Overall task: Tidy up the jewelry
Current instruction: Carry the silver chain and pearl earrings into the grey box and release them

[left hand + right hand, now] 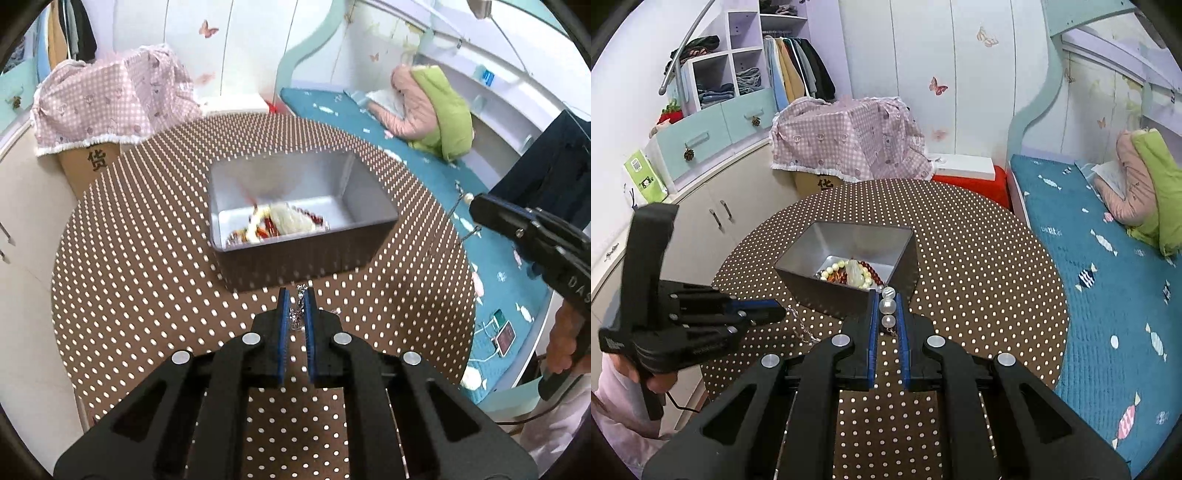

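Note:
A grey metal box (pixel 369 236) stands on the round brown dotted table (pixel 147 277) and holds beaded bracelets (pixel 280 223); the box also shows in the right wrist view (pixel 905 273) with the bracelets (pixel 849 275) inside. My left gripper (pixel 297 295) is shut on a thin silver chain (pixel 295 317) just in front of the box. My right gripper (pixel 888 295) is shut on a string of large white pearl beads (pixel 888 306) above the box's near corner. The left gripper (pixel 775 308) and its hanging chain (pixel 801 328) show at left in the right wrist view. The right gripper (pixel 476 206) shows at the right in the left wrist view.
A blue bed (pixel 1108 280) with a pink and green jacket (pixel 1145 184) lies to the right. A cardboard box under pink cloth (pixel 849 144) stands behind the table. Cabinets (pixel 713 214) line the left wall.

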Motion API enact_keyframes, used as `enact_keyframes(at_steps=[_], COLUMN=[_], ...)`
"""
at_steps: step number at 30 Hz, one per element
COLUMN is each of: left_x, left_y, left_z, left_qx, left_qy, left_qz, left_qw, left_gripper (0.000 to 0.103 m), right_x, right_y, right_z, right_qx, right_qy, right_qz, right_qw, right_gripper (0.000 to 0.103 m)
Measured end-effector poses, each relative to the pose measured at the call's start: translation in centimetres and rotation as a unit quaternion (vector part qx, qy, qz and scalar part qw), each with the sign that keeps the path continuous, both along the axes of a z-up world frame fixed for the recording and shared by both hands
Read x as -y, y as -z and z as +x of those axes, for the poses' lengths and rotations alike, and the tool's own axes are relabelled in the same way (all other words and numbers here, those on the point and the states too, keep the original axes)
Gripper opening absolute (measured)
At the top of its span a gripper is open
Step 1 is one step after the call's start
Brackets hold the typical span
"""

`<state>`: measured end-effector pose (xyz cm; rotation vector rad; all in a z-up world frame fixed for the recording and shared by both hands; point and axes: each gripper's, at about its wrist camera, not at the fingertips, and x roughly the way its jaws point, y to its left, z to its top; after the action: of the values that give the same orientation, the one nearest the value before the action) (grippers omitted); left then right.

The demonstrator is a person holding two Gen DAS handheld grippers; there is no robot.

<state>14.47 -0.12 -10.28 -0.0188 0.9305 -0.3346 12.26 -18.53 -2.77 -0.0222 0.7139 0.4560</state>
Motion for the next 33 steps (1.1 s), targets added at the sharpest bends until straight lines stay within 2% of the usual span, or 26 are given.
enact_keyframes(at_steps=[9,18,26,31,33], left_x=[-0.3,0.2,0.8,1.1,1.0], left_y=[-4.0,-8.0,-8.7,-7.1,-6.0], left_z=[0.3,2.0,4.7,6.5,7.3], left_qx=[0.045,0.086,0.086,0.064,0.043], left_qy=[0.000,0.002,-0.005,-0.007,-0.020], left_qz=[-0.017,-0.014,-0.011,0.000,0.012], left_qw=[0.9988,0.9962,0.9962,0.9980,0.9988], left_gripper=[0.008,0.008,0.008,0.009,0.018], right_x=[-1.1,-2.7,-4.0,-4.3,-4.3], right_y=[-2.6,-4.5,-4.0,-2.7,-2.0], right_z=[1.3,3.8,5.9,7.3,8.0], right_qx=[0.035,0.061,0.050,0.017,0.000], right_qy=[-0.020,-0.041,-0.055,-0.076,-0.068], right_qz=[-0.008,-0.007,-0.004,0.011,0.009], right_qw=[0.999,0.997,0.997,0.997,0.998], right_gripper=[0.008,0.008,0.008,0.011,0.017])
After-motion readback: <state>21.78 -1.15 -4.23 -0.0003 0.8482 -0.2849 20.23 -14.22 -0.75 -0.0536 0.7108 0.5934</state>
